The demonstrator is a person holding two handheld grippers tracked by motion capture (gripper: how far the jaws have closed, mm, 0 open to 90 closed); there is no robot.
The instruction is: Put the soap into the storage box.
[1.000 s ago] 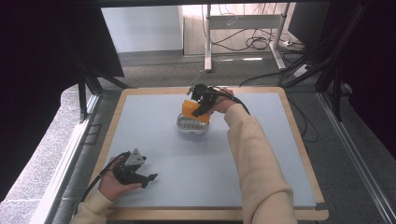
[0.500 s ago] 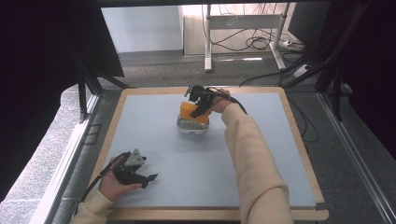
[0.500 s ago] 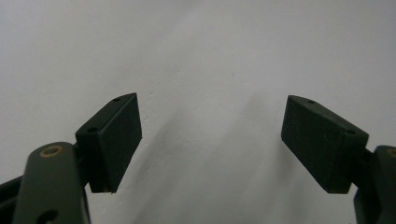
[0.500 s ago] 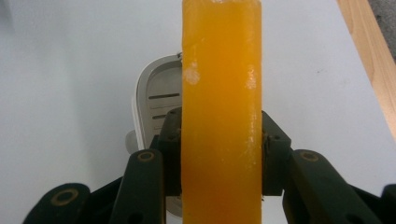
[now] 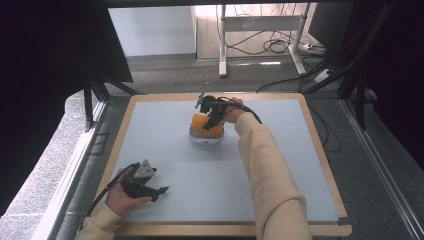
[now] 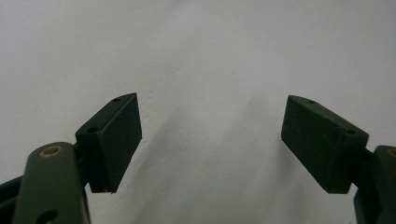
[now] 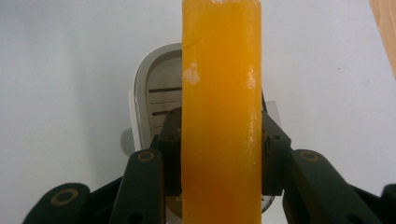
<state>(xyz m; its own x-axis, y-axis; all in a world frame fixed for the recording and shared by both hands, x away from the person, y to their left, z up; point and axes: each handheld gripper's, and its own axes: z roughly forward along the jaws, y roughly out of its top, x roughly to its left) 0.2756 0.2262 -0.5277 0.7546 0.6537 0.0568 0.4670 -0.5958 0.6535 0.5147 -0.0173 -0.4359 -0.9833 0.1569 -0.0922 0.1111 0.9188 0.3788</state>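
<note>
Soap bar (image 7: 220,107), orange and translucent, is the job here; it sits clamped on edge in my right gripper (image 5: 216,118), over the white soap dish (image 5: 206,135).

Largest first: bench (image 5: 280,165), pale blue-grey mat w/ a wood rim, takes up most of the high view. My right sleeve (image 5: 267,170), cream, runs up from the bottom edge twd the far-centre of the mat. Soap dish rests there, slotted inside, seen under the bar in the right gripper view (image 7: 140,93). Right fingers (image 7: 275,154) press on both flat faces of the bar.

Left gripper (image 5: 150,187) lies near the front-left corner, resting in my left hand (image 5: 122,197). Its fingers (image 6: 114,140) stand wide apart, nothing btwn them, just bare mat.
</note>
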